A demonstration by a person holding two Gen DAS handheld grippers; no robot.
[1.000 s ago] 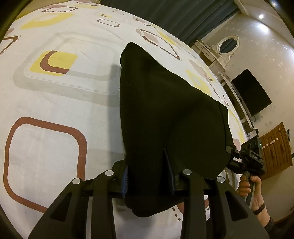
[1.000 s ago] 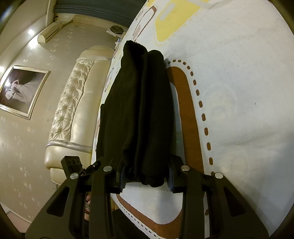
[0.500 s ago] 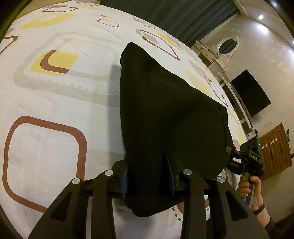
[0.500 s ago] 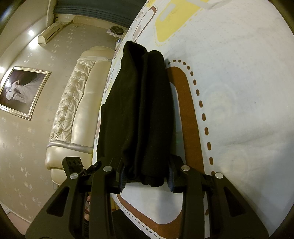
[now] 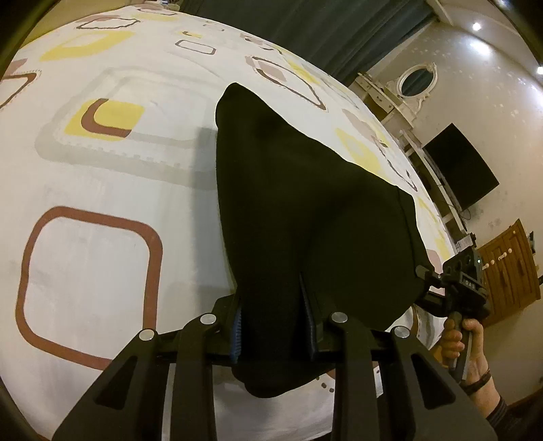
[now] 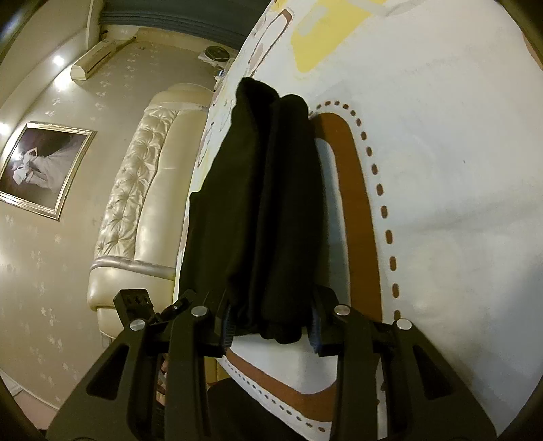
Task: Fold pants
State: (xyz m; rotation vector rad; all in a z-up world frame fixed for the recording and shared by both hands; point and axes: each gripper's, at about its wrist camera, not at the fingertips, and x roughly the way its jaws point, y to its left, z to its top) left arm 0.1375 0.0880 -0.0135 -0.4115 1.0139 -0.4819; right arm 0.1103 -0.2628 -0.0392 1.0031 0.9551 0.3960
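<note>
The black pants (image 5: pixel 298 210) hang stretched between both grippers over a white patterned bedspread (image 5: pixel 101 176). My left gripper (image 5: pixel 273 325) is shut on one near corner of the fabric, which bunches between its fingers and droops below them. My right gripper (image 6: pixel 269 325) is shut on the other near corner of the pants (image 6: pixel 264 203); it also shows in the left wrist view (image 5: pixel 454 288), held by a hand at the right. The far end of the pants rests on the bed.
A tufted cream headboard (image 6: pixel 135 190) and a framed picture (image 6: pixel 40 169) lie left in the right wrist view. A dresser with an oval mirror (image 5: pixel 414 81), a wall TV (image 5: pixel 461 166), a wooden cabinet (image 5: pixel 509 268) and dark curtains (image 5: pixel 322 30) stand beyond the bed.
</note>
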